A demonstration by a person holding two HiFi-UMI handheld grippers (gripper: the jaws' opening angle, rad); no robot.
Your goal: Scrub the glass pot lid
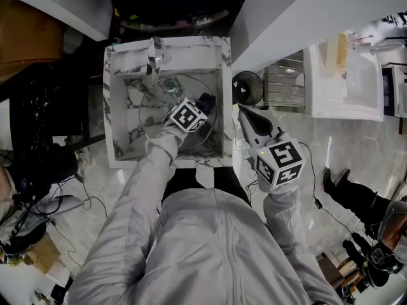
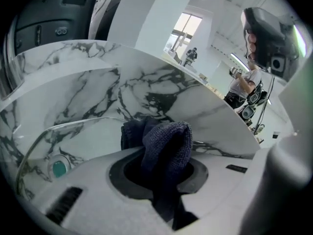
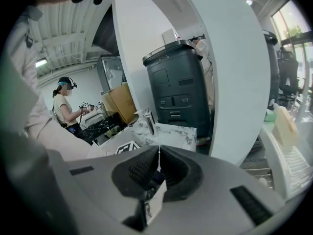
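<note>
The glass pot lid (image 1: 157, 114) lies tilted inside the marble sink (image 1: 121, 116), its knob (image 1: 170, 86) toward the faucet. My left gripper (image 1: 201, 110) reaches into the sink over the lid's right side and is shut on a dark blue cloth (image 1: 207, 98). In the left gripper view the cloth (image 2: 167, 146) bulges out between the jaws, with the lid's rim (image 2: 63, 125) and a teal knob (image 2: 59, 168) to the left. My right gripper (image 1: 243, 112) hovers outside the sink over its right edge. Its jaws (image 3: 158, 150) are shut and hold nothing.
A chrome faucet (image 1: 154, 54) stands at the sink's back rim. Right of the sink are a round black object (image 1: 248, 86), a slatted rack (image 1: 285, 81) and a white tray (image 1: 346, 84). A dark bin (image 3: 178, 89) and another person (image 3: 66, 106) are behind.
</note>
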